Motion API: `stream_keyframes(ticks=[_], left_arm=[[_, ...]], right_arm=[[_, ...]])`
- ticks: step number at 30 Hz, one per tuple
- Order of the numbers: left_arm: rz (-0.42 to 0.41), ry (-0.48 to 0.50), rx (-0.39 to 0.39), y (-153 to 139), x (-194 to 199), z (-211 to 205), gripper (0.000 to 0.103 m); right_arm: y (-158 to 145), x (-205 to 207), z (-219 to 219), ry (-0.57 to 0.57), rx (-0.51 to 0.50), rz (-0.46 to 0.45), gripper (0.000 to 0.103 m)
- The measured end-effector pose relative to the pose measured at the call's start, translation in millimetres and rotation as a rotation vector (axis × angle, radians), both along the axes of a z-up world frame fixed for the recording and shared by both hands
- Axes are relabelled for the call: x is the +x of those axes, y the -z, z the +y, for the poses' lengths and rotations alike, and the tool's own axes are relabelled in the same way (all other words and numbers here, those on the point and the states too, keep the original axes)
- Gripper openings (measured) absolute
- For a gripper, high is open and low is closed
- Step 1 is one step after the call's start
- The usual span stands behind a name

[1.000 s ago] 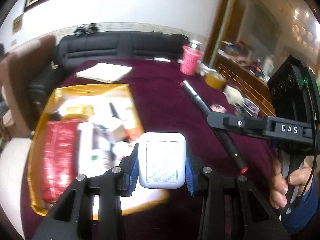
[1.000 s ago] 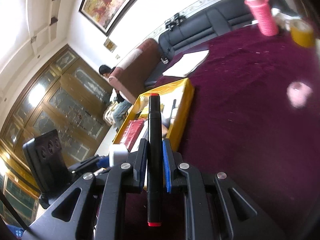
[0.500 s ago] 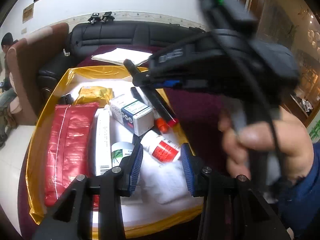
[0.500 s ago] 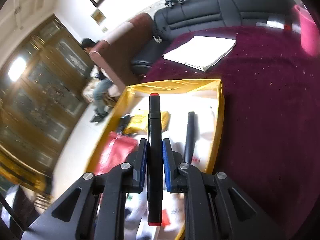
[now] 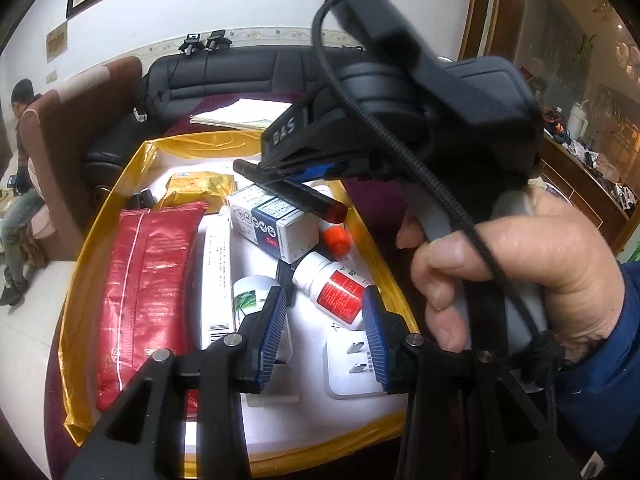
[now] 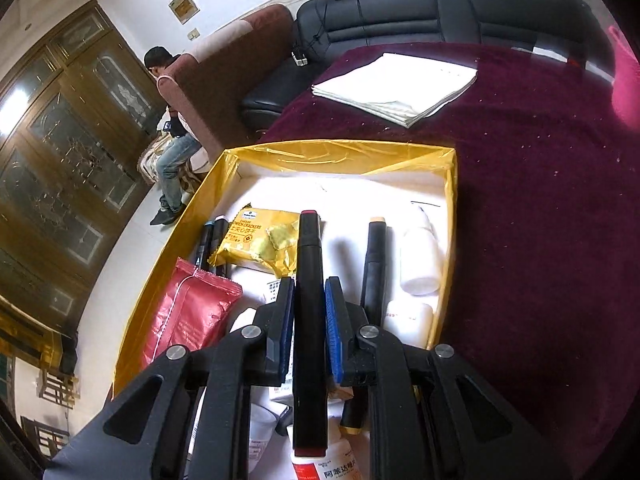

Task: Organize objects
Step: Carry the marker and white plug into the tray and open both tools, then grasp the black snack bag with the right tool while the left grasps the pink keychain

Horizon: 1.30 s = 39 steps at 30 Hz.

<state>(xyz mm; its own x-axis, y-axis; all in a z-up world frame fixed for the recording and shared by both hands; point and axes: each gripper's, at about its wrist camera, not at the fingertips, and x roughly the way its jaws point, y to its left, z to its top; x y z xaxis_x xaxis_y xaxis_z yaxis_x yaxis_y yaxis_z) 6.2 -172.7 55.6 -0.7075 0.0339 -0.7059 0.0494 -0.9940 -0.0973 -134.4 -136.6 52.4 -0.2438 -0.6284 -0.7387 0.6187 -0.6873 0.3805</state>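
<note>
A gold-lined box point(image 5: 104, 216) point(image 6: 340, 152) on the maroon table holds several items. Over it, my right gripper point(image 6: 310, 284) point(image 5: 280, 176) is shut on a black marker point(image 6: 308, 320) point(image 5: 296, 196) with red ends. The marker hangs just above a white and blue medicine box point(image 5: 272, 224). My left gripper point(image 5: 324, 312) stands open low over the box's near end. Nothing is pressed between its pads. A white charger point(image 5: 352, 364) lies prongs-up on the box floor, partly behind the right-hand finger.
Also in the box are a red packet point(image 5: 148, 292), a yellow cracker packet point(image 6: 260, 240), a red-labelled white bottle point(image 5: 336, 288), a plain white bottle point(image 6: 420, 256) and another black marker point(image 6: 374, 264). Folded papers point(image 6: 400, 84) lie beyond it. A seated person point(image 6: 172, 128) is at far left.
My right gripper swung the marker from over the open table to over the box. The charger left my left gripper's pads and now lies in the box. The left gripper sank a little.
</note>
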Motion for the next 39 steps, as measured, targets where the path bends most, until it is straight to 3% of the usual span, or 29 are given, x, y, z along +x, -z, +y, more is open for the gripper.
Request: stream_keyframes(ticks=[11,15,20,25,33,34,36,38,39], left_arm=[[0.003,0.011,-0.052,-5.2,3.2,13.0,0.038],[0.014,0.01,-0.081,-9.0,5.4,20.5,0.048],[0.026,0.015,-0.119,-15.9,5.8,33.6,0.05],[0.042,0.028,-0.147,-24.7,5.1,50.9,0.062],[0.057,0.11,-0.157,-34.9,-1.7,94.7,0.062],[0.053,0.126,-0.155,-35.0,-3.2,100.9,0.062],[0.046,0.151,-0.156,-34.1,-5.1,112.3,0.063],[0.04,0.173,-0.162,-32.3,-6.8,123.4,0.066],[0.039,0.181,-0.166,-31.7,-7.4,127.6,0.068]], right_arm=[[-22.0,7.3,28.6,0.016,-0.079,-0.002,0.013],[-25.6,11.7,45.9,0.029,-0.111,-0.014,0.013],[-26.7,15.9,76.9,0.054,-0.151,-0.042,0.013],[-29.9,21.6,127.1,0.113,-0.197,-0.061,0.017],[-27.8,30.0,241.8,0.327,-0.235,-0.04,0.02],[-27.3,29.6,258.9,0.37,-0.217,-0.036,0.022],[-27.7,27.1,294.1,0.47,-0.194,-0.032,0.035],[-28.4,20.5,335.4,0.613,-0.159,-0.028,0.058],[-27.5,17.1,351.8,0.676,-0.137,-0.026,0.059]])
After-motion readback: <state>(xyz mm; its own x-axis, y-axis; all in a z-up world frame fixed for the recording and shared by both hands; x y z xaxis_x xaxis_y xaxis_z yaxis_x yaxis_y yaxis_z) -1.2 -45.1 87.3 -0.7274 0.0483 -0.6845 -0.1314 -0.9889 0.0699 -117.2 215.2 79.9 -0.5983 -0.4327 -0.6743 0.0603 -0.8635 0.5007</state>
